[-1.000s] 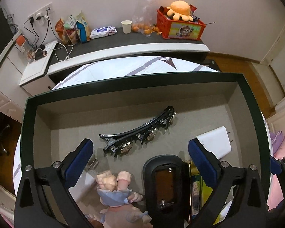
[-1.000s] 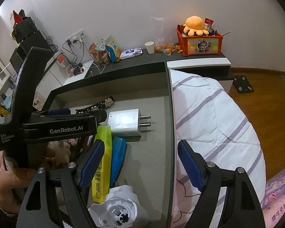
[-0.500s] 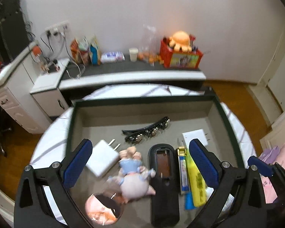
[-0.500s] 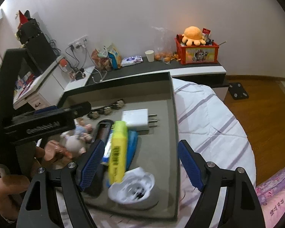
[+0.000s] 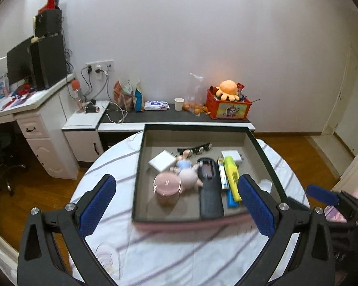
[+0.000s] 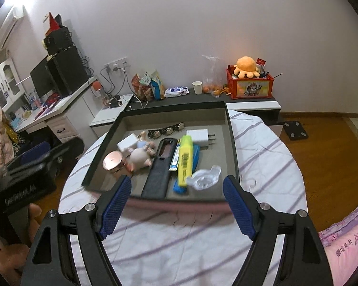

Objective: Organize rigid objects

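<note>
- Left wrist view: the left gripper [image 5: 176,200] has pulled up and back from the tray [image 5: 262,152]; a second ago its fingers hung just above the tray floor, now the whole tray shows beyond them. Its fingers stand wide apart and hold nothing.
- Inside the tray lie a white charger [image 5: 162,161], a small doll [image 5: 187,172], a pink round tin [image 5: 167,185], a black case [image 5: 210,190], a yellow highlighter [image 5: 232,177], a second white plug [image 5: 231,155] and a hair clip [image 5: 195,147] near the far edge.
- My reading: with everything gathered in the tray and both grippers backing off, the sorting looks finished or nearly so.
- Right wrist view: the right gripper [image 6: 177,206] has likewise drawn away from the tray's near edge; its fingers are well open and empty. A clear plastic piece [image 6: 204,177] sits at the tray's near right corner.
- Surface and room: the tray rests on a round desk [image 6: 262,157] under a white cloth with purple stripes. Behind it runs a low dark shelf [image 6: 179,100] with snack bags, a paper cup [image 6: 198,87] and a red crate [image 6: 249,85] topped by an orange plush. Wooden floor, plain wall.
</note>
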`<state>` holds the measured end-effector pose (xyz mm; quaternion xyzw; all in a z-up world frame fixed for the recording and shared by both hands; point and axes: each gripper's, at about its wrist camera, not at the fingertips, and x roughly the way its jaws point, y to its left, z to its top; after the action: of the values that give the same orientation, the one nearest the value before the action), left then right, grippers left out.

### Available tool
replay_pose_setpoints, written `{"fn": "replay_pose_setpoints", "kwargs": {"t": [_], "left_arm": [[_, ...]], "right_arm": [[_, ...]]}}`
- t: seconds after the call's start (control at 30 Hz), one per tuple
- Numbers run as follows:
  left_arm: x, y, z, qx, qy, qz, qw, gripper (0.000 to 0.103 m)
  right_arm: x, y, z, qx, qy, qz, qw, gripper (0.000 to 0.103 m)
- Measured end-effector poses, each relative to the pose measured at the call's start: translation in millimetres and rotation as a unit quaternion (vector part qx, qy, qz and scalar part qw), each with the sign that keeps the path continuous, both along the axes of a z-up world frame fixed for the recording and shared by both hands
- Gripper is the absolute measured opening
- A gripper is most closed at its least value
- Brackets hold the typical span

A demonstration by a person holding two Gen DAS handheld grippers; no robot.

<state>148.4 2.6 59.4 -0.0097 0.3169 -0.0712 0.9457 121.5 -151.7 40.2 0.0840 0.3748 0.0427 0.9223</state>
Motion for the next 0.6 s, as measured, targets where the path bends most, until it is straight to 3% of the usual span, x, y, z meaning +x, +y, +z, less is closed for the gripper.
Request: {"fn": "replay_pose_setpoints", "kwargs": {"t": [0.1, 0.4, 0.6], "left_arm": [[-25.5, 6.1, -4.3, 0.002, 0.000, 0.010, 0.9999, 0.103], [-69.8, 27.9, -21.9, -0.052, 0.001, 0.020, 0.9985, 0.103], [-87.0, 16.0, -18.3, -0.001, -0.027, 0.019, 0.9994, 0.103]], "right_arm": [[-17.3, 5.2, -0.7, -0.001, -0.001, 0.002, 1.000, 0.081], [-58.4, 2.9, -4.4, 0.000, -0.005, -0.005, 1.000, 0.081], [-67.5, 4.1, -11.2, 0.003, 0.000, -0.006, 1.000, 0.081]]}}
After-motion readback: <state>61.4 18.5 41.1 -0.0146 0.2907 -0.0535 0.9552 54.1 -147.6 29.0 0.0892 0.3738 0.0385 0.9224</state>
